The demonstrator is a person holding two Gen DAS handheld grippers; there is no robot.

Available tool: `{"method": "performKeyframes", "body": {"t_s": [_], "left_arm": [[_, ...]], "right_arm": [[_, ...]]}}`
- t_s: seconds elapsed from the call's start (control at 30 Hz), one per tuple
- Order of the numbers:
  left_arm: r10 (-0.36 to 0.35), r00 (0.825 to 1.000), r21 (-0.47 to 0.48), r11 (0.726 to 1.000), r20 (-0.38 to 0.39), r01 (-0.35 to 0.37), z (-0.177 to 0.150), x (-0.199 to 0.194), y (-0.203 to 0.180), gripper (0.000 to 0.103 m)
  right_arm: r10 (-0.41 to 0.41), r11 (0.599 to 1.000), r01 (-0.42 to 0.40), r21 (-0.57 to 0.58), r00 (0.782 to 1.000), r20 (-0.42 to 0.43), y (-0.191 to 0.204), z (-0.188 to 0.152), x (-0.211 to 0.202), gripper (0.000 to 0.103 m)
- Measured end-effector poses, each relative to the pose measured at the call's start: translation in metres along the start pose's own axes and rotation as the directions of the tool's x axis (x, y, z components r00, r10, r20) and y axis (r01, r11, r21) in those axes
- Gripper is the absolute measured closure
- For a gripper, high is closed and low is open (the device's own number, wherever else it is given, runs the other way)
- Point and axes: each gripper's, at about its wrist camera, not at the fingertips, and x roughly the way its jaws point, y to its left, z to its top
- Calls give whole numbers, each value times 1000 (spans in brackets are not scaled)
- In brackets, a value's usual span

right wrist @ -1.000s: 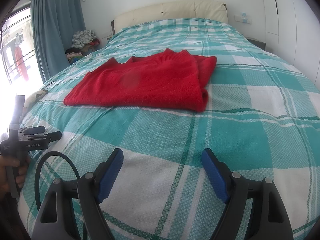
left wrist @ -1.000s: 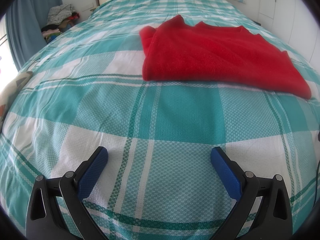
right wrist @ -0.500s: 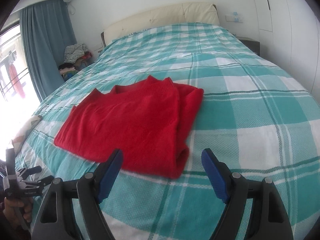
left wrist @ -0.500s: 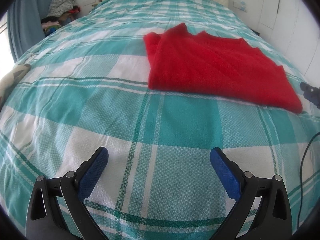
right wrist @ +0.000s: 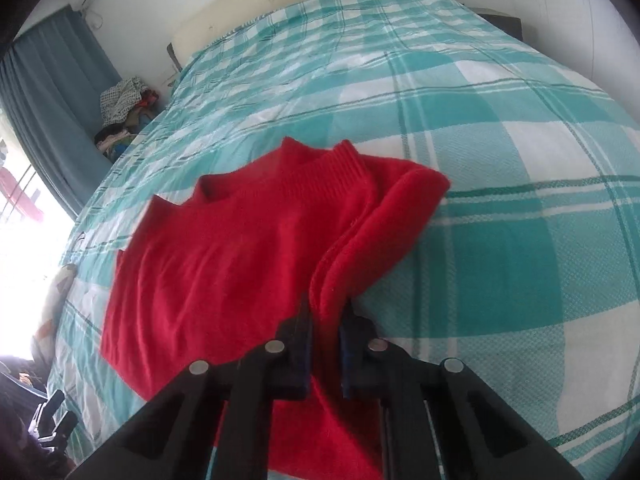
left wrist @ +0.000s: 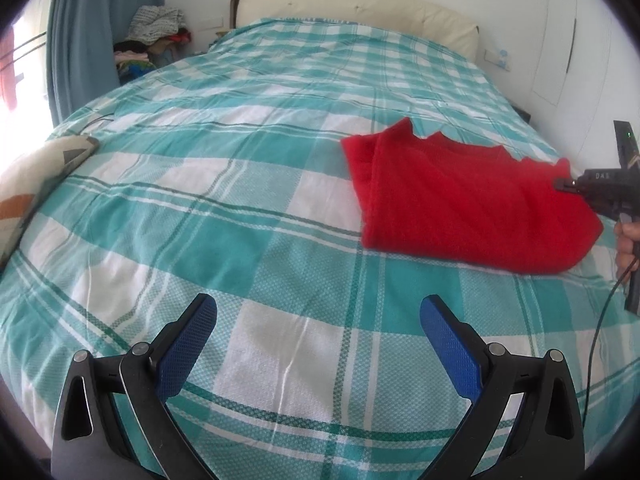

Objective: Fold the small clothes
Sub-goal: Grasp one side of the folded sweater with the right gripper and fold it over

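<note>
A red knit sweater (left wrist: 460, 200) lies folded flat on the teal-and-white checked bedspread (left wrist: 240, 208), right of centre in the left wrist view. In the right wrist view the sweater (right wrist: 224, 264) fills the middle. My right gripper (right wrist: 326, 312) has its jaws closing, and its pads pinch the thick folded right edge of the sweater near its front corner. That gripper's black body (left wrist: 608, 192) shows at the right rim of the left wrist view, over the sweater's corner. My left gripper (left wrist: 318, 344) hangs open above bare bedspread, well short and left of the sweater.
A cream headboard (left wrist: 360, 4) closes the far end of the bed. A heap of clothes (left wrist: 156, 40) sits by the blue curtain (left wrist: 100, 20) at the back left. A patterned pillow (left wrist: 36, 184) lies at the bed's left edge. A hand (left wrist: 628, 240) and a black cable (left wrist: 600, 320) are at the right.
My right gripper has moved in onto the sweater's right folded edge and gone from wide open to pinching it. My left gripper drew back and up, so the sweater sits further right in its view.
</note>
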Motion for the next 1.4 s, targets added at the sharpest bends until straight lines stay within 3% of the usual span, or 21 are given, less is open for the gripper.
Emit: {"method": "performKeyframes", "body": {"t_s": [0.07,0.2,0.4,0.43,0.5,0.57,0.63,0.7,0.8,0.83,0.9,0.97,1.07,1.13,1.3,1.4], "left_arm": [[12,1000,-20,1000,4,-12,5,-1,10,1],[22,1000,-81,997,5,-22,8,-1,30,1],[49,999,-140,989,-9,-50,8,5,52,1],[51,999,-148,988,-14,-52,8,5,55,1],[47,999,-169,984,-23,-50,7,6,62,1],[38,999,-191,981,-33,-43,7,6,68,1],[25,999,-209,977,-42,-33,8,6,72,1],[14,999,-221,975,-43,-23,9,6,73,1],[8,999,-215,976,-40,-17,11,6,70,1],[8,999,-207,978,-43,-16,11,7,68,1],[7,999,-186,982,-54,-17,10,10,62,1],[9,998,-166,986,-65,-19,7,13,55,1],[30,997,-133,990,-72,-39,4,16,48,1],[56,996,-113,992,-69,-63,2,18,46,1],[51,996,-118,991,-76,-60,3,19,48,1],[14,996,-125,992,-89,-26,3,18,48,1]], "right_arm": [[81,997,-81,-17,997,6,38,14,-5,93],[128,985,-131,-115,991,-36,120,27,18,93],[135,967,-156,-201,984,-113,205,1,88,92],[145,964,-170,-206,981,-132,212,-5,100,86],[239,951,-271,-148,950,-203,219,-16,116,77],[375,912,-402,-83,898,-229,216,-23,110,62],[430,885,-456,-99,879,-206,216,-24,90,51],[416,886,-439,-153,895,-161,209,-18,66,48],[188,929,-206,-307,978,-88,197,-15,44,48],[125,921,-148,-360,989,-84,195,-18,45,49],[91,901,-145,-408,985,-149,193,-32,59,53],[74,877,-161,-453,976,-205,203,-54,81,68],[53,846,-152,-510,978,-203,223,-85,113,71],[86,842,-167,-513,980,-178,234,-94,119,71],[107,843,-163,-513,985,-137,235,-86,83,71],[90,851,-111,-513,994,-66,206,-81,41,69]]}}
